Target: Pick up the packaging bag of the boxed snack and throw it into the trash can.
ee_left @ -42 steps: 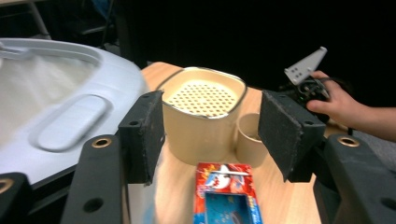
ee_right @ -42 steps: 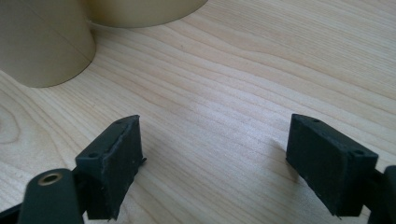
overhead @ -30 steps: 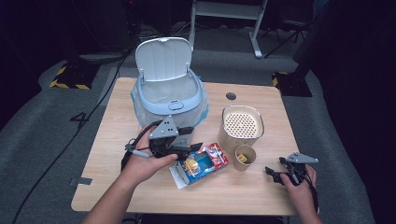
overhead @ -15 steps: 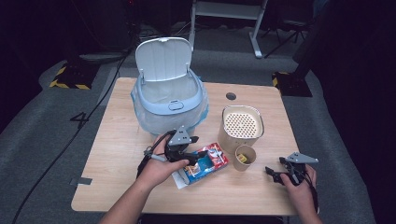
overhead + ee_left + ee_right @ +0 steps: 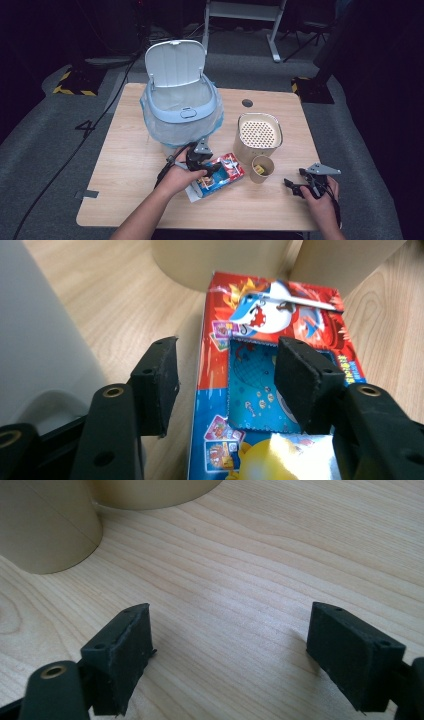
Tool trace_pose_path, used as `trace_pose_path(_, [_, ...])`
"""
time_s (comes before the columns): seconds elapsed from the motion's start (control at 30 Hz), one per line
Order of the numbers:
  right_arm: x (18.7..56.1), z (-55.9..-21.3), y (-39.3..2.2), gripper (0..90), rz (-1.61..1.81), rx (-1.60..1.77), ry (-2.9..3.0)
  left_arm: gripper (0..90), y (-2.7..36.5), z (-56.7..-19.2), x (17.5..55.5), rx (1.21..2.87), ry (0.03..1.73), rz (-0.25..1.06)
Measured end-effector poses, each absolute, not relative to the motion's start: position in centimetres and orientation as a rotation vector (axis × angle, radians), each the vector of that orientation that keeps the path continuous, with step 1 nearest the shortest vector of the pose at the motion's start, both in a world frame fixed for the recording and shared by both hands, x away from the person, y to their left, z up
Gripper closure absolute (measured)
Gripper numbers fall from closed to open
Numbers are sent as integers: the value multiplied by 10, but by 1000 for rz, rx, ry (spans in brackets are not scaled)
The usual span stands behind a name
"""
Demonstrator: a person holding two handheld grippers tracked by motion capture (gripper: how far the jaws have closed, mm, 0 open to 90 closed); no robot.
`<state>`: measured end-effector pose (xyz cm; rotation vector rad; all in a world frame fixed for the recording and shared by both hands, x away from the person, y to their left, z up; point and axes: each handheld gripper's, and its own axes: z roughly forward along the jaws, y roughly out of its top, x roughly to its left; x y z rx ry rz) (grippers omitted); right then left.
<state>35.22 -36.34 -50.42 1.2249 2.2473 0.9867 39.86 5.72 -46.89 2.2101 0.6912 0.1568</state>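
A large digit "4" [image 5: 86, 128] is marked on the grey floor [image 5: 45, 150] left of the table, readable in the high view. Small white lettering runs along the right edge of the red-and-blue snack box [image 5: 280, 390] in the left gripper view; too small and blurred to read.

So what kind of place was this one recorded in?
Probably a lab or studio set-up, not a home: a lone wooden table on grey carpet, hazard-striped tape on the floor, cables trailing across it, and a metal stand frame in the dark background.
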Motion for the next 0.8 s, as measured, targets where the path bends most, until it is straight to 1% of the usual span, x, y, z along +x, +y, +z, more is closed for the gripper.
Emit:
trace_pose_path(0.2, [352, -504, -363, 184, 987, 1225, 2247, 523, 56, -475, 402, 2285, 711, 165])
trace_pose_path(0.3, [352, -504, -363, 184, 987, 1225, 2247, 562, 54, -477, 402, 2300, 709, 146])
trace_pose_path(0.4, [352, -504, -363, 184, 987, 1225, 2247, 596, 52, -478, 402, 2317, 711, 154])
trace_pose_path(0.47, [352, -504, -363, 185, 987, 1225, 2247, 627, 51, -477, 402, 2319, 718, 164])
trace_pose_path(0.5, [352, -504, -363, 185, 987, 1225, 2247, 670, 51, -476, 402, 2332, 723, 164])
trace_pose_path(0.57, [352, -504, -363, 184, 987, 1225, 2247, 704, 50, -476, 402, 2340, 717, 178])
trace_pose_path(0.7, [352, -504, -363, 184, 987, 1225, 2247, 714, 49, -472, 398, 2346, 707, 193])
trace_pose_path(0.8, [352, -504, -363, 184, 987, 1225, 2247, 718, 50, -467, 394, 2321, 690, 205])
